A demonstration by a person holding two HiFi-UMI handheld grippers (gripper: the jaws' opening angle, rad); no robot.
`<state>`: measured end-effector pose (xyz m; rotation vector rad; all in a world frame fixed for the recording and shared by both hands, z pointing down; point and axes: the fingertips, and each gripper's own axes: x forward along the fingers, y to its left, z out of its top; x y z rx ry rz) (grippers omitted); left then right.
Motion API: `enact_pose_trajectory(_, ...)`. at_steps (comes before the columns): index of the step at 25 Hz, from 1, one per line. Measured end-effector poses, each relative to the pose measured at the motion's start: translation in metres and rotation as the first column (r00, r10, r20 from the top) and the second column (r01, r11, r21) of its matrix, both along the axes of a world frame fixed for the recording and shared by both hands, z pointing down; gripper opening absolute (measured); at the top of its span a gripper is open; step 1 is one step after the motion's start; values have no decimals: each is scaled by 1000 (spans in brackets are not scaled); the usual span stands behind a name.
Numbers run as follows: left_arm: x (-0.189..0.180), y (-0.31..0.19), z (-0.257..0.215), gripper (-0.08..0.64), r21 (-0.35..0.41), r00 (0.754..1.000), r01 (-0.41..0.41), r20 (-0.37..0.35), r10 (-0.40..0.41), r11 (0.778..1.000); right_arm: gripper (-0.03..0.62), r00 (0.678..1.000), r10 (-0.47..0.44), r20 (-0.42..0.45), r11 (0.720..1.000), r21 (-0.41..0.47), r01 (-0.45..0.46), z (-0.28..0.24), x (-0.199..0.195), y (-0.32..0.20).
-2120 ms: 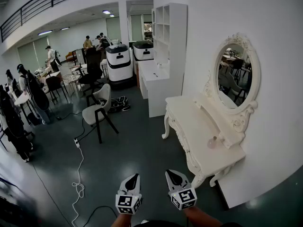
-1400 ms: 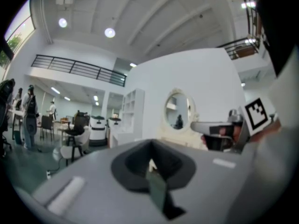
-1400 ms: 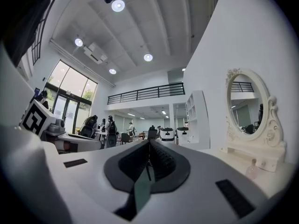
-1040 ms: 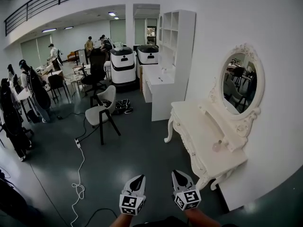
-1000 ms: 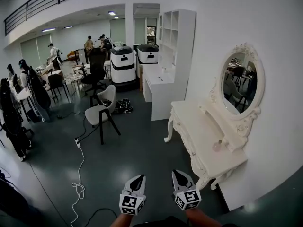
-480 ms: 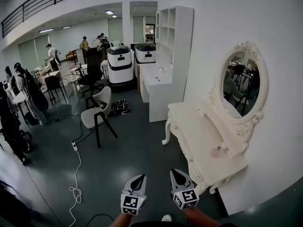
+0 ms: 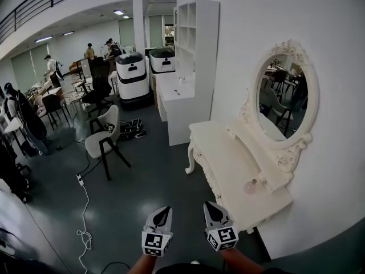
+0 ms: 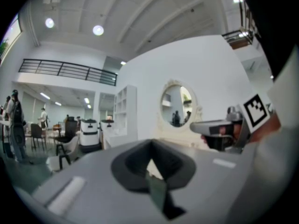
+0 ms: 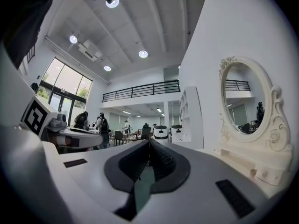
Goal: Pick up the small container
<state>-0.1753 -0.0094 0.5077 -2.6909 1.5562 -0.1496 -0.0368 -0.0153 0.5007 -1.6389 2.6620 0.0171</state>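
Head view: the white desk (image 7: 219, 153) looms nearer than a moment ago as the person closes in. The small container (image 7: 250, 186) stands on it beside the raised ledge (image 7: 258, 154), well apart from the left tool (image 7: 163, 210) and right tool (image 7: 209, 206), both pinched together and empty.

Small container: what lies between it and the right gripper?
A sliver of floor, then the front edge and bare top of the dressing table, lie between the right gripper and the small container; nothing else. The head view shows this.
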Motion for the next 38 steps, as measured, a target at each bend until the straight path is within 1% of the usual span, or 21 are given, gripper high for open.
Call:
enact_pose_trajectory(5, 20, -15, 2, 6, -6, 1000, 6, -1, -6, 1000, 6, 999, 23, -36, 1000, 3, -23, -5, 35, -20)
enact_pose_trajectory(9, 36, -28, 2, 6, -25, 1000, -10, 6, 11, 1000, 6, 998, 60, -21, 998, 6, -60, -9, 60, -32)
enact_pose_trajectory(11, 44, -37, 4, 6, -26, 999, -28, 18, 29, 999, 6, 997, 76, -12, 997, 3, -76, -7, 68, -38)
enact_pose_trajectory(15, 59, -60, 4, 6, -26, 998, -68, 13, 69, 997, 6, 994, 105, -8, 994, -7, -105, -2, 76, -53)
enact_pose_trajectory(21, 80, -102, 1, 6, -9, 987, -162, 0, 162, 987, 6, 987, 160, -27, 987, 15, -159, -8, 85, -90)
enact_pose_trajectory(23, 81, -119, 0, 6, -9, 980, -199, 5, 199, 980, 6, 981, 190, -27, 982, 20, -189, -12, 87, -106)
enact_pose_trajectory(26, 84, -142, -4, 6, -13, 967, -254, -6, 254, 967, 6, 973, 230, -27, 973, 25, -230, -18, 90, -124)
enact_pose_trajectory(30, 86, -169, -7, 6, -3, 949, -316, 0, 316, 949, 6, 962, 273, -10, 962, 10, -273, -17, 91, -142)
enact_pose_trajectory(34, 95, -189, -8, 6, -1, 925, -381, -8, 381, 925, 6, 948, 318, -29, 948, -12, -318, -11, 93, -150)
enact_pose_trajectory(38, 106, -195, -1, 6, -12, 894, -448, -34, 448, 894, 6, 922, 385, -32, 923, -14, -386, -7, 99, -145)
